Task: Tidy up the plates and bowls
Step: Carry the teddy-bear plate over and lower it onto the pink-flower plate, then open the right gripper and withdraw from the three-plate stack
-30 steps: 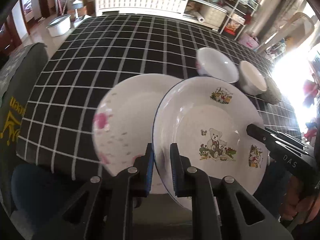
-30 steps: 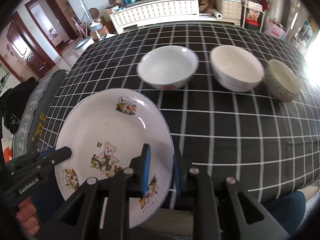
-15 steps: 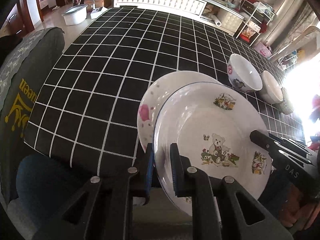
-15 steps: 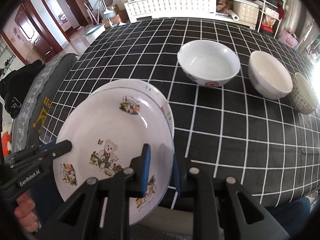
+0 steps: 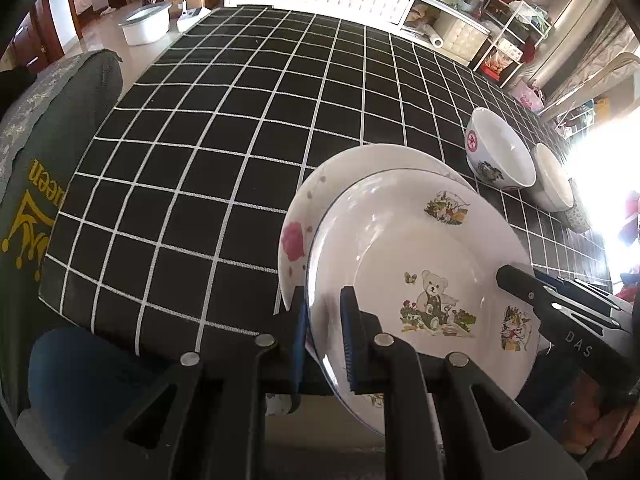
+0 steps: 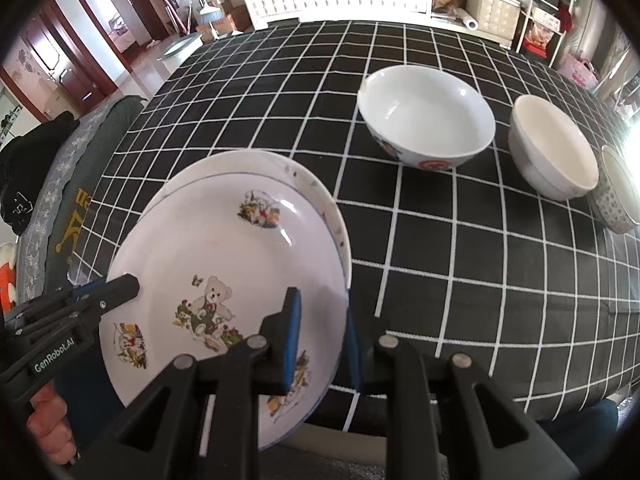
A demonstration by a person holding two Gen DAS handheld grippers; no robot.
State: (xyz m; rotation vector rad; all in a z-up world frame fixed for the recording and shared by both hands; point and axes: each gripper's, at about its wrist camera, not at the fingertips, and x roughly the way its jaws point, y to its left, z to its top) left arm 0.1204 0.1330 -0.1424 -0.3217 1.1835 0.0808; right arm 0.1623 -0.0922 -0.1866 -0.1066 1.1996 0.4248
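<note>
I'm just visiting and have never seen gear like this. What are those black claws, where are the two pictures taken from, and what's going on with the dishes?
No robot here: a person holds a hand-operated two-finger clamp in each hand, each with a camera looking along its fingers. One picture comes from the left gripper, the other from the right gripper. Both are shut on the rim of the teddy-bear plate, held over a floral plate lying on the checked tablecloth. Further right stand a large white bowl, a cream bowl and a small patterned bowl.
</note>
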